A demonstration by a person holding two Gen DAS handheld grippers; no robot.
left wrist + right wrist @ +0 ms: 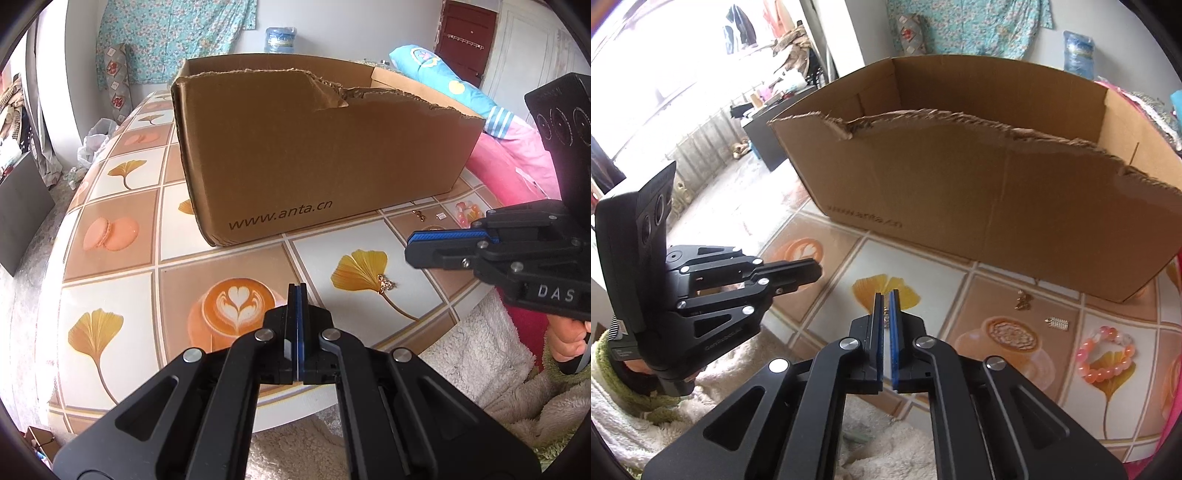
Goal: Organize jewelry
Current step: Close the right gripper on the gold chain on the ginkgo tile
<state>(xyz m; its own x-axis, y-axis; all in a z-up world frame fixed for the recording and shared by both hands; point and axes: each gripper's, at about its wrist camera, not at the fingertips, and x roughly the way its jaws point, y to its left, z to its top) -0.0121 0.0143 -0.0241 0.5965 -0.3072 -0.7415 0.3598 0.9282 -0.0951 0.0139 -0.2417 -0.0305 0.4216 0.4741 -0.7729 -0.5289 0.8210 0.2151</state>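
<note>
Since nothing we can see has gone into the box yet (its floor is hidden from both cameras), we reckon we're at the very first pick of the sort. The piece in hand is the little gold charm, lying on the counter on a yellow leaf print, well in front of the box. The right gripper points down at it with its jaws narrow, just a slim gap between them. From the right wrist view the charm shows through that gap, but the left wrist view has it flat on the counter, just below the tips, so we'd say it isn't gripped. The left gripper hangs off to the side with its jaws fully together and nothing in them.

The rest waits near the box's right corner: a second gold bit, a silver piece and a pink bracelet.

Next move, as we see it: get the tips down either side of the charm, pinch it low against the cloth, then lift it over the box's torn front wall. It's tiny and flat, so it could slip out easily.
</note>
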